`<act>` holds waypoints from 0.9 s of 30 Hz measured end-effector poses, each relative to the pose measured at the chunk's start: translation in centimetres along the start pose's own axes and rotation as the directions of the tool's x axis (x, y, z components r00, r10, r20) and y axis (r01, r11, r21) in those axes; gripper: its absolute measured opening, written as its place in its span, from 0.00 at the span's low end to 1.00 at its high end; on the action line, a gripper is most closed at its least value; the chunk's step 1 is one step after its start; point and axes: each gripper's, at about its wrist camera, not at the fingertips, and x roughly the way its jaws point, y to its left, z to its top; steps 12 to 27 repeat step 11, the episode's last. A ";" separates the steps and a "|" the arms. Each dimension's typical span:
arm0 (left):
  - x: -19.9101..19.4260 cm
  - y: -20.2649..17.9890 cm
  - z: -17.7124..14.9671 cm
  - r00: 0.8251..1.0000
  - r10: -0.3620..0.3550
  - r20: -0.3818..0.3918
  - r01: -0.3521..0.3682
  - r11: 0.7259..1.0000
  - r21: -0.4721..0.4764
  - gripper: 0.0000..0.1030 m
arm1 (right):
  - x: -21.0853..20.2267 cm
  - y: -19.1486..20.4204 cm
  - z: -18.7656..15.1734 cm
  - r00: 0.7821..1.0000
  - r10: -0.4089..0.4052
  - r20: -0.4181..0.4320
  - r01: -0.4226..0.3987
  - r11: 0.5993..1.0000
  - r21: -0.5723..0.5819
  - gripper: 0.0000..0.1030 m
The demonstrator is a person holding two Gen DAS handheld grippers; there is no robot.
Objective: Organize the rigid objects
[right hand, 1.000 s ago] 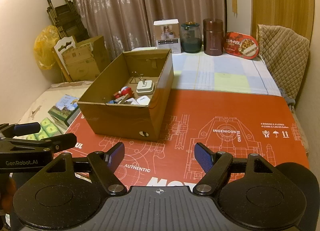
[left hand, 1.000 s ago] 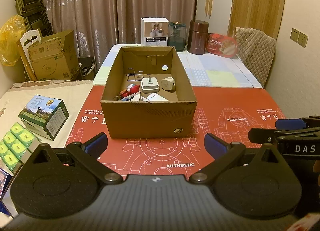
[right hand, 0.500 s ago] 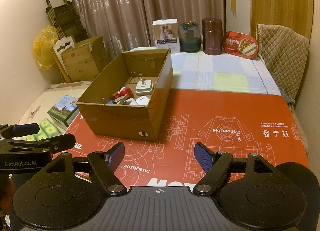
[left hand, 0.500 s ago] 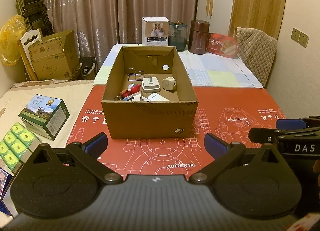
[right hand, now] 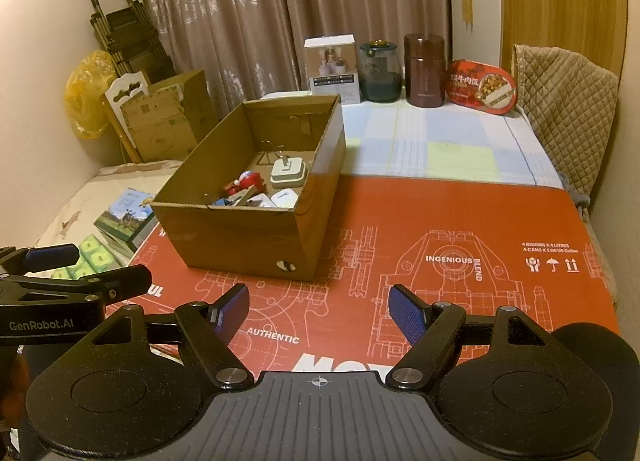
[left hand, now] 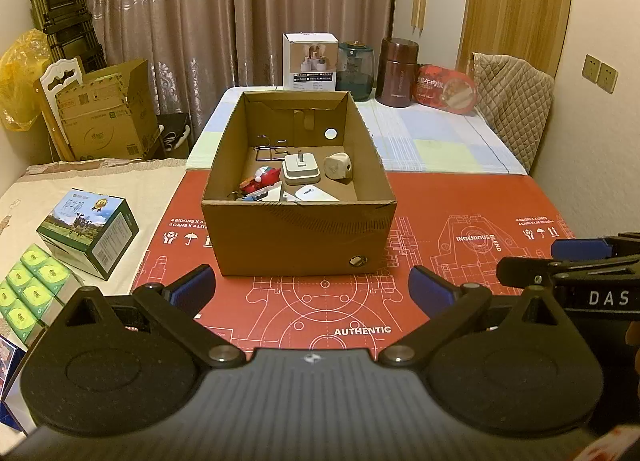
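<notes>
An open cardboard box (left hand: 298, 235) stands on the red printed mat (left hand: 460, 229); it also shows in the right wrist view (right hand: 240, 239). Inside lie a white square charger (left hand: 301, 170), a beige plug (left hand: 338, 167), a red toy (left hand: 260, 180), a white flat device (left hand: 316, 194) and a wire stand (left hand: 270, 149). My left gripper (left hand: 311, 287) is open and empty, just in front of the box. My right gripper (right hand: 319, 311) is open and empty, to the right of the left one, over the mat.
A green milk carton box (left hand: 88, 233) and green packs (left hand: 28, 293) lie left of the mat. A white box (left hand: 310, 67), a glass jar (left hand: 355, 67), a brown flask (left hand: 398, 73) and a red food tub (left hand: 444, 87) stand at the back. A quilted chair (left hand: 512, 101) is on the right.
Both views have drifted very slightly; the box and its contents have not moved. Both grippers stay open.
</notes>
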 end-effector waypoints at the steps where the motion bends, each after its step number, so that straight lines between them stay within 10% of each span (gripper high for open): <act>1: 0.0 0.0 0.0 1.000 0.000 -0.001 0.000 1.000 0.000 0.99 | 0.0 0.0 0.0 1.000 0.000 -0.001 0.000 1.000 0.000 0.72; 27: 0.0 0.3 -0.1 1.000 -0.021 0.023 0.021 0.999 -0.023 0.99 | 0.0 0.0 -0.2 1.000 0.003 0.003 -0.003 1.000 0.002 0.72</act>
